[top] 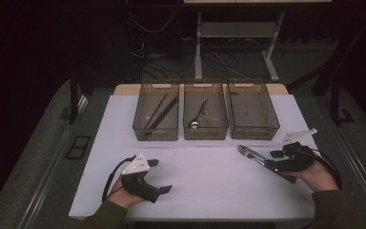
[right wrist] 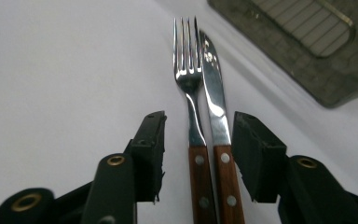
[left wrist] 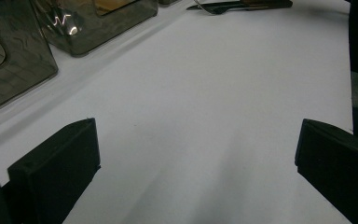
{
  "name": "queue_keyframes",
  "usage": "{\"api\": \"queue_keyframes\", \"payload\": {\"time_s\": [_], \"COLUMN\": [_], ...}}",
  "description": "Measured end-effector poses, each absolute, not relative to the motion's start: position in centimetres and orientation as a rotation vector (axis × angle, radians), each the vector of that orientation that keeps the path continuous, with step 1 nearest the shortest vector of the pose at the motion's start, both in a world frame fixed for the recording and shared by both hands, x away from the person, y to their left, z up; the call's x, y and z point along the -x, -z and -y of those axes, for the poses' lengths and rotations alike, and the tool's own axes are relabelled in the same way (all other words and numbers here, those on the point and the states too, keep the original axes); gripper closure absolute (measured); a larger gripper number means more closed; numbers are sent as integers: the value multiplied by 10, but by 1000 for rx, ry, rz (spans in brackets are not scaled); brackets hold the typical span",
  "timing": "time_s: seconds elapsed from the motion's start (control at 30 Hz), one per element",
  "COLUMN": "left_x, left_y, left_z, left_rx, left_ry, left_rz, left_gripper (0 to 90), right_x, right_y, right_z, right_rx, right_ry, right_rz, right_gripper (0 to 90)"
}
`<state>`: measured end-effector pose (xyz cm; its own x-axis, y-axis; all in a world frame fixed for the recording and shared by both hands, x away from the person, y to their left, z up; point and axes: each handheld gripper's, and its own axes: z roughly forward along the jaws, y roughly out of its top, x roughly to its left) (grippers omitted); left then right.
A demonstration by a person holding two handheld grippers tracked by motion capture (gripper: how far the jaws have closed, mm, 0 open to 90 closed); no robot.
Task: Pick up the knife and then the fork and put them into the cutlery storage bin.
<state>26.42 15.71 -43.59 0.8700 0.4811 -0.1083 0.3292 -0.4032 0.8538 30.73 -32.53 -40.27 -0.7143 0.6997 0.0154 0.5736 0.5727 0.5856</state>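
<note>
Three smoky plastic bins stand in a row on the white table (top: pixel 209 186): the left bin (top: pixel 156 112) holds dark chopsticks (top: pixel 161 112), the middle bin (top: pixel 205 112) a spoon (top: pixel 198 117), and the contents of the right bin (top: pixel 252 110) I cannot tell. No writing is readable. The fork (right wrist: pixel 188 74) and the knife (right wrist: pixel 215 93) lie side by side before the right bin, between the narrowed jaws of the right gripper (right wrist: pixel 198 140), not yet touched. The left gripper (top: pixel 159 175) rests wide apart, holding nothing.

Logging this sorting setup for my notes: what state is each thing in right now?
Fork: lying flat on the table, between the right claw's jaws, beside the knife.
Knife: lying flat, alongside the fork, not lifted.
Right claw: open, jaws astride both handles, pads apart from them.
Left claw: open, nothing between the jaws.
Left bin: holds chopsticks.
Middle bin: holds a spoon.
Right bin: looks empty.
</note>
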Motion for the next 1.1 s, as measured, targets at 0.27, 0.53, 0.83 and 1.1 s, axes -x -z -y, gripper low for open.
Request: {"api": "queue_keyframes", "payload": {"time_s": [0.27,0.53,0.83,1.1], "left_x": [-264,-264,-264,-264], "left_y": [436,436,437,437], "left_z": [-157,-157,-157,-157], "left_rx": [-2025,-2030,-2029,-2032], "left_ry": [-184,-184,-180,-179], "left_rz": [-591,-588,-591,-590], "left_gripper": [0,0,0,0], "right_x": [-314,-318,-320,-325], "right_y": [409,414,419,422], "right_z": [320,318,317,310], "right_rx": [-1032,-1009,-988,-952], "right_ry": [-668,-607,-574,-479], "right_rz": [-2677,-2728,-2784,-2828], "right_gripper": [656,700,726,740]}}
